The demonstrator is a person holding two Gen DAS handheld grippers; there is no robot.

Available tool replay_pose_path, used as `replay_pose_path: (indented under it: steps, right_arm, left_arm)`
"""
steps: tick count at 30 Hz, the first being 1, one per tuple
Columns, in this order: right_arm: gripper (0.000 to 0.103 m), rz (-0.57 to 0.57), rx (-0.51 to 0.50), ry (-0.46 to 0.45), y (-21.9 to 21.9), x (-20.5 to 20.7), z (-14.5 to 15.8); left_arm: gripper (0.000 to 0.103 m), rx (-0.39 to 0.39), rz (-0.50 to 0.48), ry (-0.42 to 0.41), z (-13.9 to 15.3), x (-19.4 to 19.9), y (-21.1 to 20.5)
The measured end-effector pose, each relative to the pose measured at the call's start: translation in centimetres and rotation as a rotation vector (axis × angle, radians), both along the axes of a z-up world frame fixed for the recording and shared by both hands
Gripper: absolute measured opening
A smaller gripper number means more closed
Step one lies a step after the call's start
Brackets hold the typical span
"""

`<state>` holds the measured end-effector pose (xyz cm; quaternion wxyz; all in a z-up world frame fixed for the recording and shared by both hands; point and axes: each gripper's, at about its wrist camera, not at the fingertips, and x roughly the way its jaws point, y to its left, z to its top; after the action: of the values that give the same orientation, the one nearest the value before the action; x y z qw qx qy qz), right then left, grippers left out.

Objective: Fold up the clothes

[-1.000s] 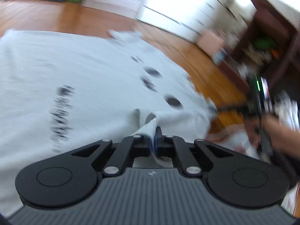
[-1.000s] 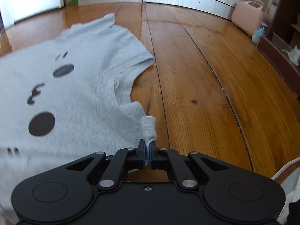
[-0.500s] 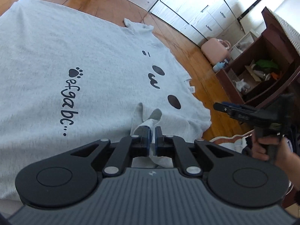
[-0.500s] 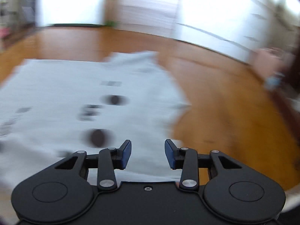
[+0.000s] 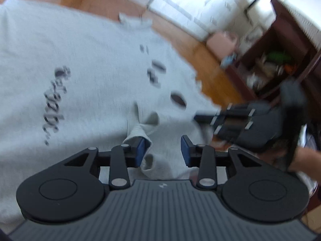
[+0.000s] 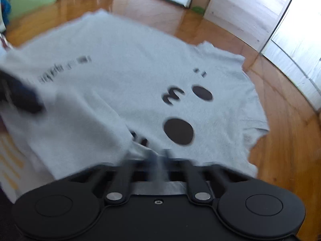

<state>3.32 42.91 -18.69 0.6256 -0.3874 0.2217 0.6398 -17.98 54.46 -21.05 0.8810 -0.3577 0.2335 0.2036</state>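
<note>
A light grey T-shirt (image 5: 90, 60) with a black cartoon face and lettering lies spread flat on the wooden floor (image 5: 216, 84). My left gripper (image 5: 163, 150) is open over its near edge, and a raised fold of cloth (image 5: 138, 132) leans on the left blue pad. My right gripper (image 5: 197, 118), held by a hand (image 5: 305, 160), hovers close on the right. In the right wrist view the shirt (image 6: 140, 70) fills the middle. The right gripper (image 6: 158, 157) is motion-blurred, its fingers close together at a folded-over edge (image 6: 112, 132).
A dark wooden shelf unit (image 5: 280, 50) full of clutter stands at the right, with a pink case (image 5: 220, 40) beside it. White cabinets (image 6: 291, 30) line the far wall. Bare wooden floor (image 6: 280, 140) surrounds the shirt.
My left gripper has opened and let go of the shirt fold. The right gripper, open half a second ago, has swung over the shirt's near edge and its fingers have drawn together.
</note>
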Motion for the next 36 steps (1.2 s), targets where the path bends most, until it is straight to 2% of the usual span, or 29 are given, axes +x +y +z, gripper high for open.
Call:
replay_pose_path:
  steps: [3, 4, 5, 8, 13, 17, 19, 20, 21, 22, 23, 24, 25, 26, 28, 30, 31, 32, 33, 34, 36]
  right_arm:
    - [0.0, -0.098, 0.103, -0.013, -2.7, 0.4, 1.6]
    - [0.0, -0.137, 0.133, -0.017, -3.7, 0.6, 2.1]
    - [0.0, -0.178, 0.158, -0.021, -4.8, 0.8, 2.6]
    - [0.0, -0.297, 0.168, -0.029, -8.8, 2.1, 3.3]
    - [0.0, -0.362, -0.014, -0.041, -12.2, 4.1, 0.2]
    - [0.0, -0.474, -0.146, -0.157, -12.2, 4.6, -0.9]
    - [0.0, -0.526, -0.1, -0.08, -12.2, 5.3, 0.7]
    - [0.003, -0.533, -0.057, 0.01, -12.0, 5.6, 1.7]
    - [0.006, -0.538, -0.014, 0.101, -11.8, 5.9, 2.7]
    - [0.017, -0.539, 0.022, 0.193, -11.4, 6.2, 3.6]
    - [0.035, -0.521, 0.03, 0.287, -10.6, 6.4, 4.0]
    - [0.043, -0.495, 0.03, 0.368, -9.7, 6.4, 4.1]
    - [0.059, -0.466, 0.02, 0.423, -8.6, 6.2, 3.9]
    - [0.071, -0.439, -0.007, 0.451, -7.5, 5.9, 3.4]
    - [0.079, -0.409, -0.08, 0.421, -5.3, 5.2, 1.8]
    - [0.075, -0.407, -0.13, 0.324, -3.7, 4.7, -0.1]
    - [0.042, -0.396, -0.118, 0.311, -3.5, 4.9, -0.4]
    - [0.001, -0.377, -0.083, 0.34, -3.9, 5.2, 0.0]
    - [0.003, -0.358, -0.039, 0.37, -4.5, 5.5, 0.5]
    - [0.003, -0.329, 0.041, 0.403, -5.7, 5.5, 1.6]
    - [0.002, -0.28, 0.167, 0.44, -8.9, 5.4, 3.1]
  left_arm:
    - [0.036, 0.018, -0.031, 0.049, -0.4, 0.8, -0.7]
    - [0.032, 0.023, -0.042, 0.065, -0.5, 1.1, -0.9]
    - [0.018, 0.029, -0.052, 0.081, -0.6, 1.3, -1.1]
    - [0.001, 0.065, 0.002, 0.101, 0.7, 1.2, -1.0]
    - [0.0, 0.0, 0.049, 0.09, 0.6, 0.0, 0.2]
    - [0.0, -0.053, 0.086, 0.081, 0.5, -0.9, 1.1]
    - [0.002, -0.098, 0.047, 0.052, 0.1, -0.7, 1.2]
    - [0.003, -0.12, 0.03, 0.029, -0.1, -0.6, 1.1]
    - [0.003, -0.143, 0.013, 0.007, -0.3, -0.4, 1.1]
    - [0.003, -0.145, -0.013, -0.012, -0.3, -0.1, 0.9]
    - [0.008, -0.146, -0.04, -0.031, -0.2, 0.2, 0.6]
    - [0.01, -0.147, -0.066, -0.05, -0.2, 0.5, 0.4]
    - [0.019, -0.148, -0.092, -0.069, -0.1, 0.8, 0.2]
    - [0.037, -0.138, -0.113, -0.071, -0.1, 1.2, -0.2]
    - [0.056, -0.115, -0.129, -0.055, -0.3, 1.9, -1.0]
    - [0.062, -0.085, -0.135, -0.025, -0.8, 2.7, -1.7]
    - [0.062, -0.068, -0.137, -0.006, -1.1, 3.2, -1.9]
    - [0.062, -0.05, -0.14, 0.013, -1.4, 3.7, -2.2]
    - [0.062, -0.039, -0.134, 0.015, -1.7, 4.0, -2.3]
    - [0.062, -0.06, -0.125, -0.01, -2.1, 4.1, -2.1]
    - [0.066, -0.136, -0.107, -0.053, -2.9, 4.2, -1.5]
